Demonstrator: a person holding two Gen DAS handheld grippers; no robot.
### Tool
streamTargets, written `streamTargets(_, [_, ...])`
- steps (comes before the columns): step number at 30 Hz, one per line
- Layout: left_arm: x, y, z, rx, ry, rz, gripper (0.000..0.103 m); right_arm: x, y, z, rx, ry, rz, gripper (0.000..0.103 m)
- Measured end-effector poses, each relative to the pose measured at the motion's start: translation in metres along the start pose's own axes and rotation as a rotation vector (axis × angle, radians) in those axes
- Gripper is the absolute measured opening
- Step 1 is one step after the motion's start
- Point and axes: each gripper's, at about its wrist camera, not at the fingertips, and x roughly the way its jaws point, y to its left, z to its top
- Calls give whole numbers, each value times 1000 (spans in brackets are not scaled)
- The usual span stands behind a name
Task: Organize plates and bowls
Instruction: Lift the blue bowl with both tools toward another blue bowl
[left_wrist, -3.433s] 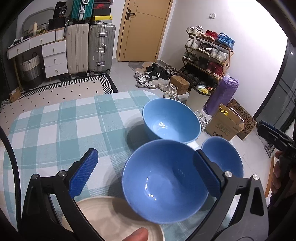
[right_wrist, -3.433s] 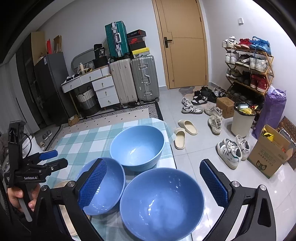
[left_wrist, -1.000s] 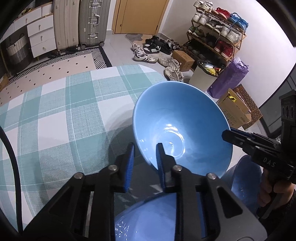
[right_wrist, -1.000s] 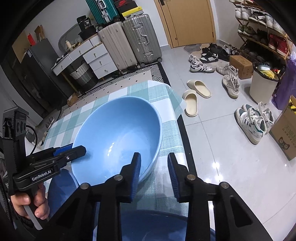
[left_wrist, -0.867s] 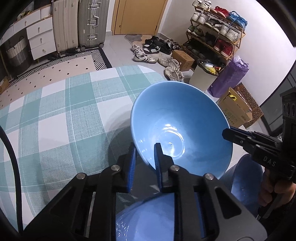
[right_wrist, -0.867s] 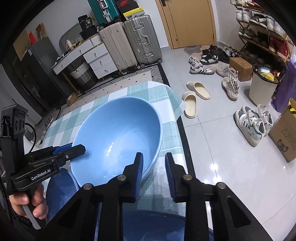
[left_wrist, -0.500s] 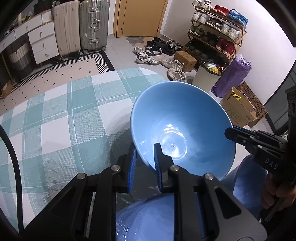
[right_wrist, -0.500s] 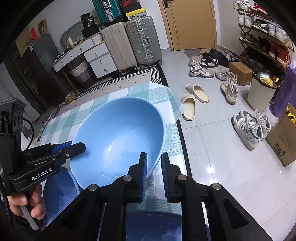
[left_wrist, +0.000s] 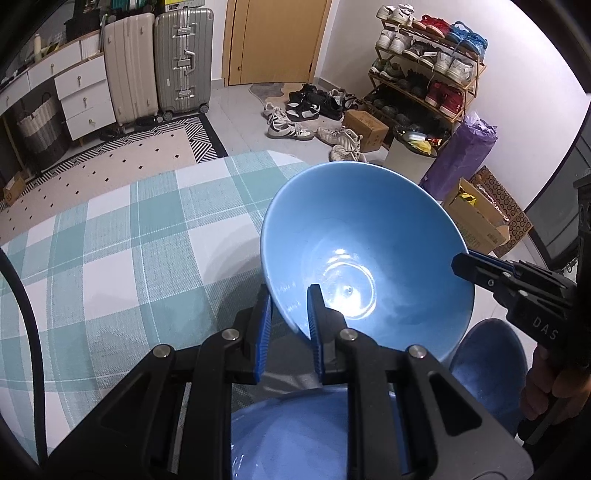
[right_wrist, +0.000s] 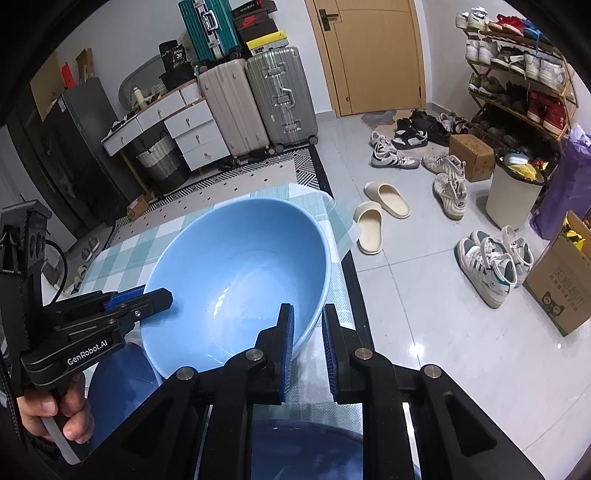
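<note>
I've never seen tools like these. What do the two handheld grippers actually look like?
Both are matte black, angular frames with silver rivets. Each left gripper and right gripper has two flat fingers faced with ribbed blue pads. White lettering marks their sides: "GenRobot.AI" on the left, "DAS" on the right. A black cable curves beside the left one. Pistol-style handles hang below.

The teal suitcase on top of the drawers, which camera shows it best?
The right wrist view shows the teal hard-shell suitcase best: it stands in full sight on the white chest of drawers, latches and ribbed front visible. In the left wrist view only a dark sliver shows at the top edge, too cut off to make out.
</note>
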Motion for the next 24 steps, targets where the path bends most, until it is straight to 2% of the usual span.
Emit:
streamTargets(10, [-25,-15,1,14,-34,-12,16,-28,0,3,-20,-50,-22,16])
streamTargets(24, [-86,-30,-6,30,-101,-22,16,-74,15,-1,-48,-116,-25,16])
